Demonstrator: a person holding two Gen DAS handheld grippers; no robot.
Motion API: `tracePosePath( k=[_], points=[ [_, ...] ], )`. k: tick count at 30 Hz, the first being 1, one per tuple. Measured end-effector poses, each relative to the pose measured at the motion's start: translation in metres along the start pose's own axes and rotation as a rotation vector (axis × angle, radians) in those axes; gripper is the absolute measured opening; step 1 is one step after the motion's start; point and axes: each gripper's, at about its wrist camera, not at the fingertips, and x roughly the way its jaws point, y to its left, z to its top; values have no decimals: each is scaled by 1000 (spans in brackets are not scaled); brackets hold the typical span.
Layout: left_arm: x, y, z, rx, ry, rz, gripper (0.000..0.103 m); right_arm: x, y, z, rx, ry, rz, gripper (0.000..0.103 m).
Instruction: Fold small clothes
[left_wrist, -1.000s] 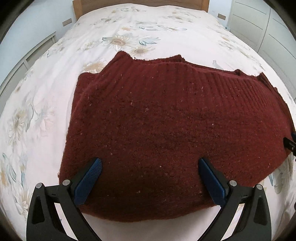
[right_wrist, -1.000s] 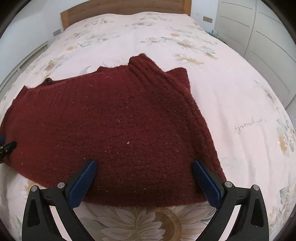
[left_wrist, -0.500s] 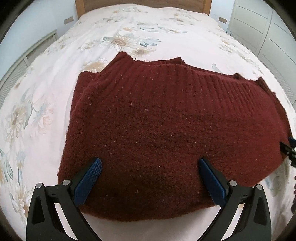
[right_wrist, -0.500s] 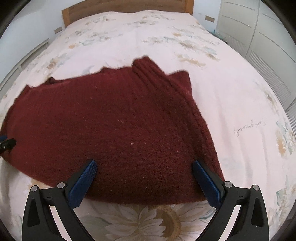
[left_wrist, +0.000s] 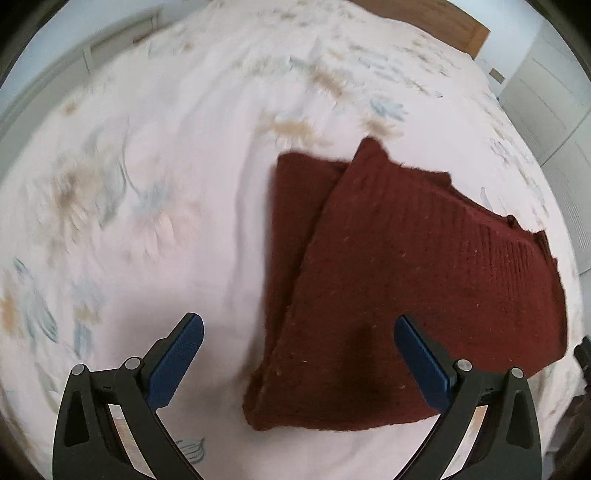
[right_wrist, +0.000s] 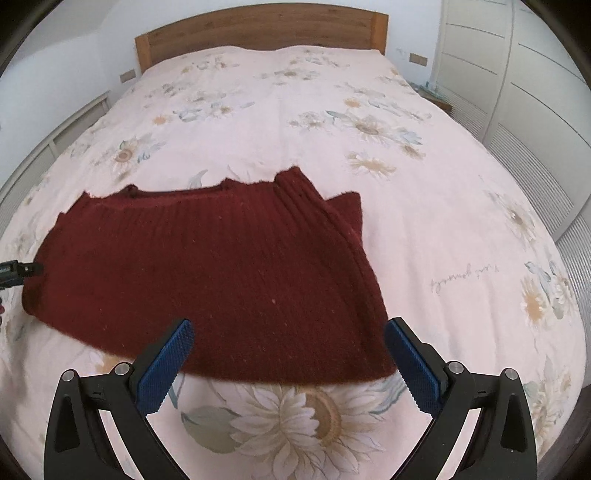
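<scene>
Sweater (right_wrist: 207, 273) lies flat on bed (right_wrist: 443, 206), long axis crosswise. Right tool (right_wrist: 288, 354), spread and empty, is centred on near hem; left tool (left_wrist: 299, 362), likewise spread, sits at its left edge.

Bed and room surroundings

A floral bedspread (right_wrist: 424, 206) is spread over the bed; a wooden headboard (right_wrist: 258, 27) is seen at its far end, and white wardrobe doors (right_wrist: 532, 85) are seen at right.

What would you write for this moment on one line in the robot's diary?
item: dark red sweater flat on flowery bedspread | left tongs open, empty | right tongs open, empty | fold: not finished
</scene>
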Motion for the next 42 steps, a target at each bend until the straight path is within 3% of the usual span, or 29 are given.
tracePosePath(
  k=[5, 10, 12, 14, 20, 26, 30, 37, 42],
  points=[
    [27, 9, -1, -21, 90, -48, 102, 5, -6, -9, 1, 28, -16, 103],
    [31, 6, 0, -25, 76, -91, 101, 7, -15, -14, 15, 49, -34, 103],
    [32, 2, -1, 2, 77, -111, 91, 6, -18, -14, 21, 48, -37, 103],
    [31, -1, -2, 12, 89, -168, 61, 6, -22, -14, 30, 46, -45, 103],
    [21, -14, 6, 36, 128, -205, 26, -1, -35, -17, 68, 31, -33, 103],
    [-20, -33, 16, 94, 110, -202, 22, -9, -53, -18, 117, 4, -12, 103],
    [-53, -71, 30, 160, 86, -220, 21, -16, -66, -18, 152, -19, 3, 103],
    [-93, -172, 46, 300, 53, -282, 20, -28, -95, -15, 198, -48, -10, 103],
    [-83, -261, 41, 388, 59, -317, 19, -39, -119, -16, 237, -69, -34, 103]
  ],
)
